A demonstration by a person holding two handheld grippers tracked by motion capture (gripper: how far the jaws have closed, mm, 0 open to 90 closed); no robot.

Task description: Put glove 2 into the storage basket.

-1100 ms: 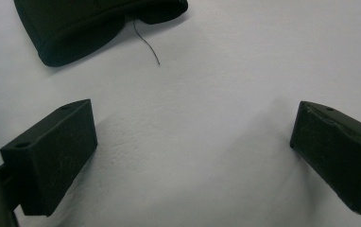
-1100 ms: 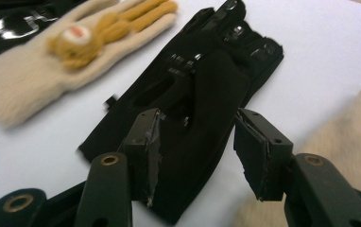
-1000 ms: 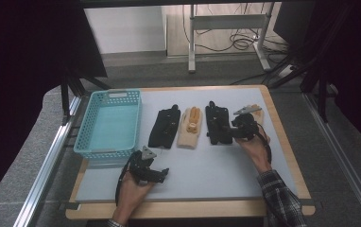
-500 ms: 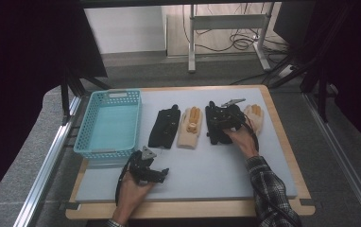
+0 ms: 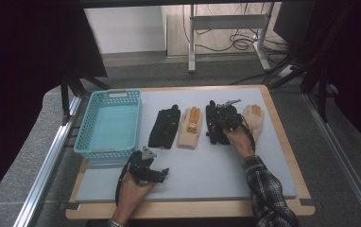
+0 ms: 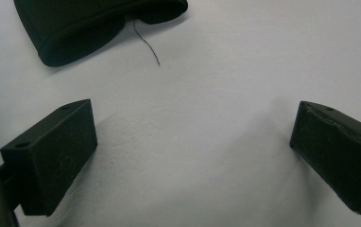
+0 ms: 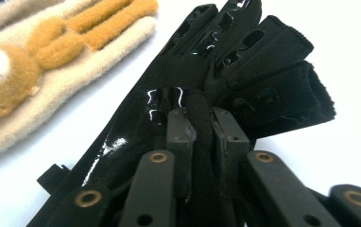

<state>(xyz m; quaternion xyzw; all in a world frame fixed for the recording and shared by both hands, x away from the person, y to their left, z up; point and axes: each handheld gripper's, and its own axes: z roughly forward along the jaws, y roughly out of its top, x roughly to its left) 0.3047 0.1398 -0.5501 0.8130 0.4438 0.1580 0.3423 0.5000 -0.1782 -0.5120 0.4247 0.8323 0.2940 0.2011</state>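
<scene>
Right gripper (image 7: pixel 200 118) has just closed, pinching a fold of the black glove (image 7: pixel 226 71) lying just right of the cream glove (image 5: pixel 190 126). Left gripper (image 6: pixel 193 146) gapes, nothing held, below the blue basket (image 5: pixel 86 142).

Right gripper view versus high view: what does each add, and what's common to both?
Right gripper view alone: the jaws pinch a fold of the black glove, whose shiny strips show. High view alone: the blue basket, a second black glove, another cream glove and the left gripper near the front edge. Both: the right gripper on that glove, beside the cream glove with orange fingers.
</scene>
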